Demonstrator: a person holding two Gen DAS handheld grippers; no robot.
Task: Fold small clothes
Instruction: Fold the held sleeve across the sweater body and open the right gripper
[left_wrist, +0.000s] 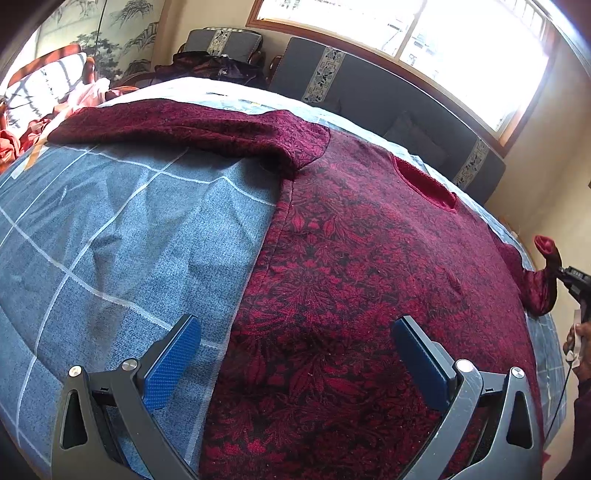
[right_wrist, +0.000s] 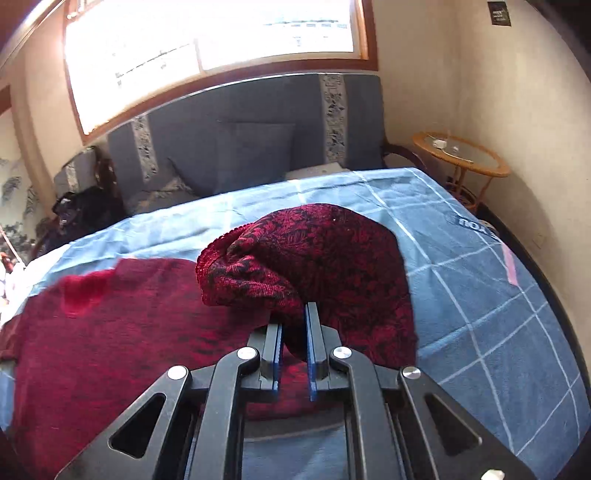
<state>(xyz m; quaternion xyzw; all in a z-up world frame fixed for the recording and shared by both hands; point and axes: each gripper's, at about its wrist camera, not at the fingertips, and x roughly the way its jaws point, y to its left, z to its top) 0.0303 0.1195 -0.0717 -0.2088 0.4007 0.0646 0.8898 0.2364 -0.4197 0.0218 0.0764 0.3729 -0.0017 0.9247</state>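
Left wrist view showed your left gripper (left_wrist: 295, 354) hovering released, jaws spread wide above the dark red leaf-patterned knit sweater (left_wrist: 351, 277), which lay flat on the blue grid-checked bedsheet (left_wrist: 110, 240) ahead of the fingers. Your right gripper (right_wrist: 294, 334) was clenched on the sweater's right sleeve (right_wrist: 314, 254), lifted and bunched just beyond its fingertips.
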